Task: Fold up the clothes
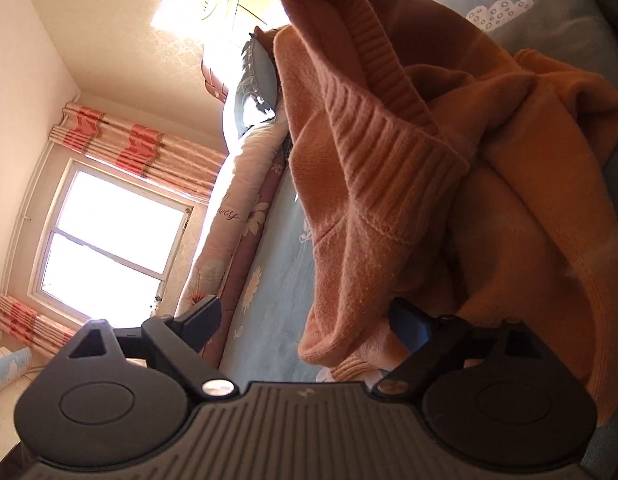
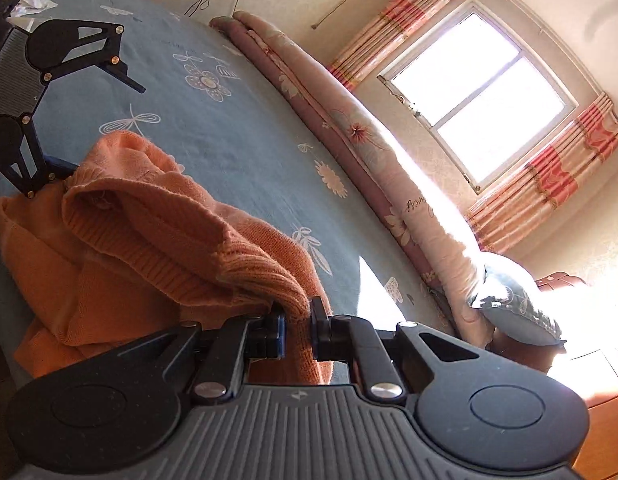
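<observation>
Covering most of both views, the bed (image 2: 249,152) with its blue flowered sheet carries a rumpled orange sweater (image 2: 121,248) near its edge, part of it lifted. By my judgement this is the spreading or lifting stage before a fold; next comes a second hold on the ribbed hem. Right tongs (image 2: 297,334) are clamped tight on the ribbing, tilted low. Left tongs (image 1: 305,320) gape wide, holding nothing, one finger against the knit.
</observation>
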